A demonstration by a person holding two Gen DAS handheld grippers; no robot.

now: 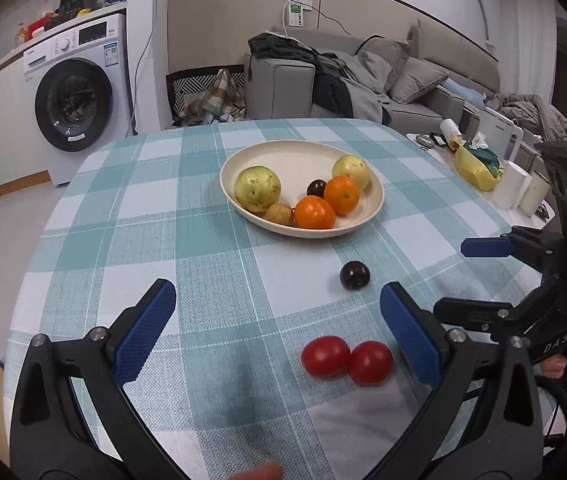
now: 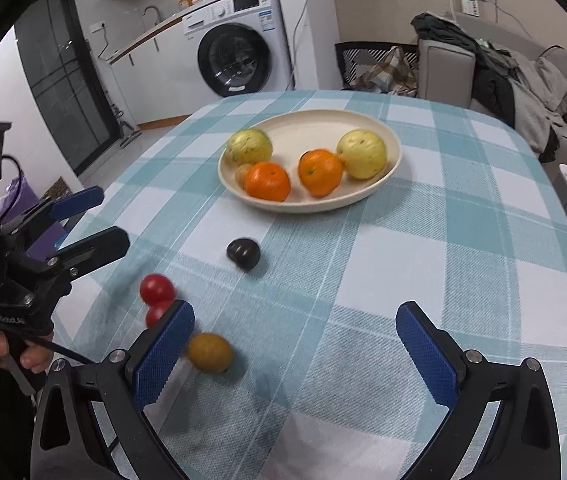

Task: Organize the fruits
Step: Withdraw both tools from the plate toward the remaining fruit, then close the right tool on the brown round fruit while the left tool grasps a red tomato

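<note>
Already 6 fruits sit in the cream plate [image 1: 243, 160], 4 lie outside it.
Left wrist view: left gripper [image 1: 277, 320] spread, empty, above 2 tomatoes [image 1: 345, 359]; dark plum [image 1: 354, 275] beyond. Right wrist view: right gripper [image 2: 295, 340] spread, empty; brown kiwi [image 2: 209, 352] beside its left finger.

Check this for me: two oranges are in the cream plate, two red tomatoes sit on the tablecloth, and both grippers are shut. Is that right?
One detail is off: the grippers are not shut. The left gripper and right gripper both stand wide open, as each wrist view shows. The rest holds: two oranges lie in the cream plate, and two red tomatoes sit on the tablecloth.
</note>
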